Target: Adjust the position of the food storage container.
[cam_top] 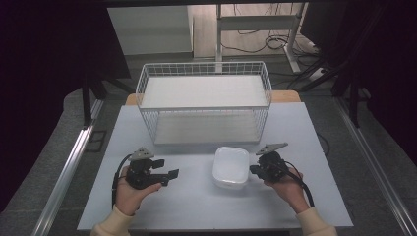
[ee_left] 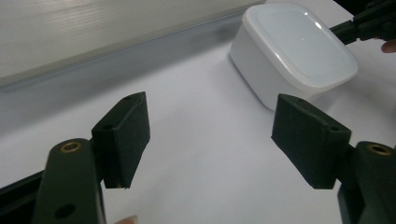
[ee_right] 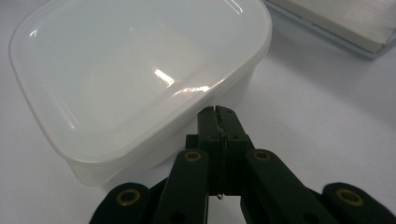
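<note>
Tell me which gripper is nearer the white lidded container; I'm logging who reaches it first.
Right. The right gripper, jaws shut, sits right at the white lidded container, at its right side. The left gripper, jaws open, is off to the container's left with bare table between them.

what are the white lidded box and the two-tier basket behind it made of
The white rounded-square lidded box looks like glossy, slightly translucent plastic: sharp light glints run along its smooth lid. The white two-tier wire basket looks like thin metal wire with a white coating, going by its fine open grid; its flat shelves look matte, material unclear.
</note>
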### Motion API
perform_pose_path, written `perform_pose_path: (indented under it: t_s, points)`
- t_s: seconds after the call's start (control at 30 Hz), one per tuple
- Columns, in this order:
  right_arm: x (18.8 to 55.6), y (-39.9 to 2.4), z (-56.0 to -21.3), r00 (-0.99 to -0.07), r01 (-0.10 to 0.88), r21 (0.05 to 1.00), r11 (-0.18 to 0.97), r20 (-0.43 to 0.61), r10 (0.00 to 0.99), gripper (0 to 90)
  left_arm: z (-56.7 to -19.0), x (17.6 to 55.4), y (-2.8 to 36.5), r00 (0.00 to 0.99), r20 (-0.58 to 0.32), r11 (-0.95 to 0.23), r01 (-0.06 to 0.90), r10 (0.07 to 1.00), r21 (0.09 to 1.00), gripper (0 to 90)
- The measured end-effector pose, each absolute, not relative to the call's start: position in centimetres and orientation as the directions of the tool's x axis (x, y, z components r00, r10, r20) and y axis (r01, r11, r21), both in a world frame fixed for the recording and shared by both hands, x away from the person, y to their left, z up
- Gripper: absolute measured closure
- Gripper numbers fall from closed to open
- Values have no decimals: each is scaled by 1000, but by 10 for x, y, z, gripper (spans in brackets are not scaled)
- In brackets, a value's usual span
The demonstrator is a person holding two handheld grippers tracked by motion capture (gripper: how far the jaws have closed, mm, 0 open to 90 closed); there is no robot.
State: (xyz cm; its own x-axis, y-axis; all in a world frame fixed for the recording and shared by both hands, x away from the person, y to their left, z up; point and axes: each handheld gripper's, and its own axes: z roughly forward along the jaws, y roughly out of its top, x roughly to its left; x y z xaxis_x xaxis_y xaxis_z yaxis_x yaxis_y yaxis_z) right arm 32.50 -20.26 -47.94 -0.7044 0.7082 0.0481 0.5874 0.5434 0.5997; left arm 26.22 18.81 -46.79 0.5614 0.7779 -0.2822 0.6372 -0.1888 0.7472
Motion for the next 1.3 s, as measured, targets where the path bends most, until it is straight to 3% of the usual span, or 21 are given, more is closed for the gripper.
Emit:
perform_pose_path:
  t_s: [0.57, 0.9, 0.93, 1.03, 1.1, 1.3]
  points:
    - [338, -166, -485, -746, 535, 624, 570, 33, 665, 899, -469, 262, 186, 563, -282, -192, 639, 777, 745, 275]
    - [315, -220, -459, -688, 546, 724, 421, 101, 719, 886, -467, 260, 186, 563, -274, -189, 629, 780, 754, 273]
    - [313, -225, -458, -688, 544, 732, 411, 107, 718, 842, -467, 260, 187, 562, -273, -189, 629, 781, 754, 273]
    - [302, -243, -456, -674, 558, 749, 358, 157, 722, 578, -466, 260, 188, 558, -274, -180, 625, 783, 759, 273]
    - [298, -250, -455, -664, 560, 762, 325, 179, 726, 451, -465, 260, 189, 553, -277, -170, 623, 786, 763, 273]
    - [297, -250, -451, -655, 555, 786, 272, 211, 726, 283, -464, 259, 190, 553, -282, -153, 612, 784, 776, 284]
